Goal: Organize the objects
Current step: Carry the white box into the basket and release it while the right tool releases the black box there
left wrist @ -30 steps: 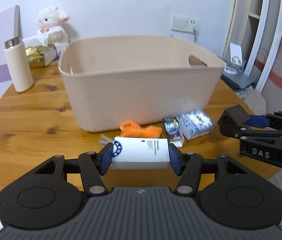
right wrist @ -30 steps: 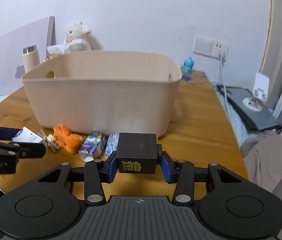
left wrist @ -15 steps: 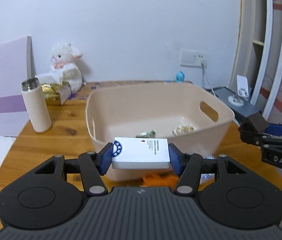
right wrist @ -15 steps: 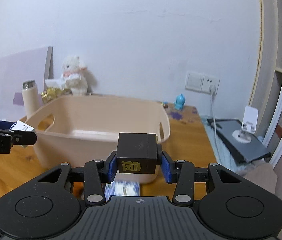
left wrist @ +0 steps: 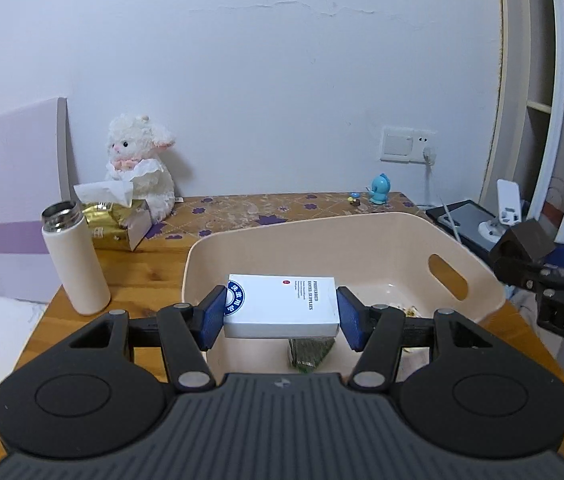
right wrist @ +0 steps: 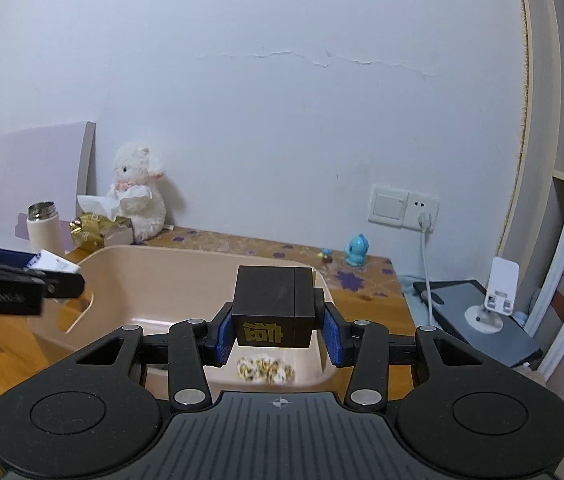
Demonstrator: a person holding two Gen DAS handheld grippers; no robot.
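we hold a white box (left wrist: 282,306) in the left gripper (left wrist: 282,316), jaws closed on its two ends, over the near-left part of the beige bin (left wrist: 361,236). the right gripper (right wrist: 278,330) has its jaws closed on a black cube (right wrist: 272,310), above the bin's near-right corner. neither piece is dropped yet. inside the bin already lie a dark green packet (left wrist: 309,354) and a small gold-speckled item (right wrist: 264,370), so we judge the sorting is partly done; releasing both pieces remains. the desk (left wrist: 138,268) near the bin's front is hidden.
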